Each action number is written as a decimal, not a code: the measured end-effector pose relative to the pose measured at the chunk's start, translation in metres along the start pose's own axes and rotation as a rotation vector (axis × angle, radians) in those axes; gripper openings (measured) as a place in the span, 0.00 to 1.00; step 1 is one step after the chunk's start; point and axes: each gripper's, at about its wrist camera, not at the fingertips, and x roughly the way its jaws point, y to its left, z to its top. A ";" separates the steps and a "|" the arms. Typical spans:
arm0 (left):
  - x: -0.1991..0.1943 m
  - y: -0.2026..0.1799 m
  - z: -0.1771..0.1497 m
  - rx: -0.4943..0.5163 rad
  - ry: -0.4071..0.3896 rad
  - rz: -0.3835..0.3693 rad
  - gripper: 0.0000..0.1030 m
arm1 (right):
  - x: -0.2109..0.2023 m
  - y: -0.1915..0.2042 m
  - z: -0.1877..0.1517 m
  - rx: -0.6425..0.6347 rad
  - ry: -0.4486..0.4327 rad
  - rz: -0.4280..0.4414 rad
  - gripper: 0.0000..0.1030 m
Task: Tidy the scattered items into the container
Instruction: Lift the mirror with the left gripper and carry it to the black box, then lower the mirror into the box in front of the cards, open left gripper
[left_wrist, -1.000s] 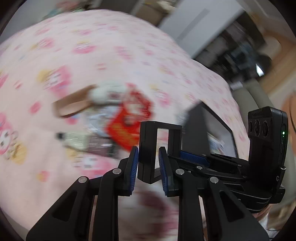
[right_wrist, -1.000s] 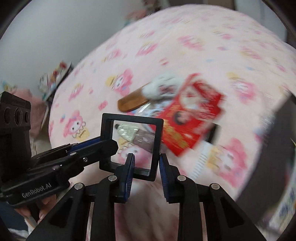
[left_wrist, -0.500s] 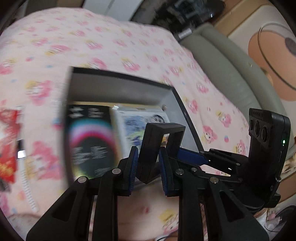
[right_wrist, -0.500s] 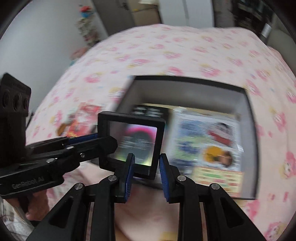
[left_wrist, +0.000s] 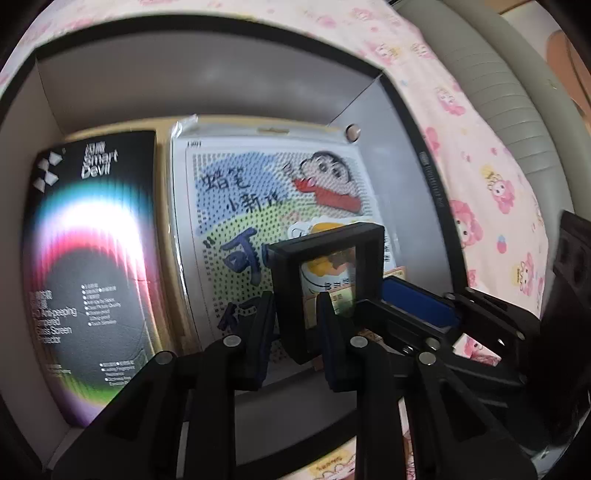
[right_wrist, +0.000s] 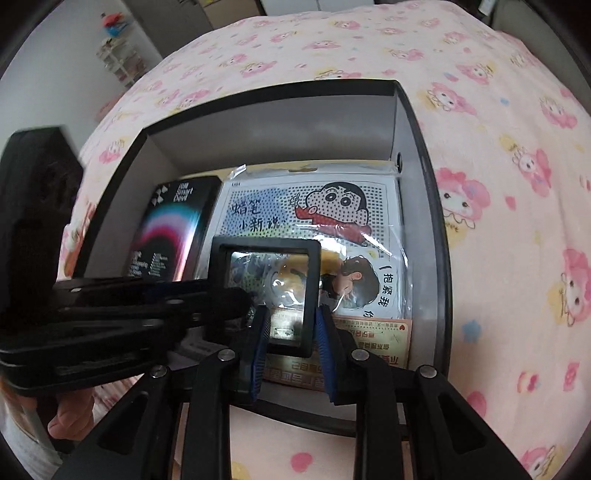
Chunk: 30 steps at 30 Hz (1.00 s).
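Both grippers are shut on one black square frame with a clear window (left_wrist: 328, 284), also in the right wrist view (right_wrist: 267, 291). My left gripper (left_wrist: 295, 325) pinches its lower left side and my right gripper (right_wrist: 290, 332) its bottom edge. They hold it over the open grey box (left_wrist: 406, 155), which also shows in the right wrist view (right_wrist: 421, 155). In the box lie a black screen-protector pack (left_wrist: 88, 258) and a cartoon bead-art pack (left_wrist: 266, 199). An orange card (right_wrist: 373, 332) lies at the box's near end.
The box sits on a pink cartoon-print bedspread (right_wrist: 498, 184). A grey padded headboard (left_wrist: 498, 96) runs along the right in the left wrist view. A white wall and shelves (right_wrist: 118, 55) stand far left in the right wrist view.
Both grippers carried the black frame from over the scattered items on the bedspread to above the box, then lower and closer to its contents. Both stayed shut on it.
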 end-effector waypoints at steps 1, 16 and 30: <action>0.000 0.001 0.001 -0.016 0.007 -0.002 0.22 | -0.001 0.001 0.000 -0.001 -0.002 -0.001 0.21; 0.012 -0.024 0.001 -0.003 -0.031 -0.021 0.20 | -0.014 -0.008 0.002 -0.005 -0.112 -0.089 0.21; 0.018 -0.031 -0.009 -0.033 -0.045 -0.103 0.20 | -0.010 -0.011 0.006 0.004 -0.119 -0.128 0.20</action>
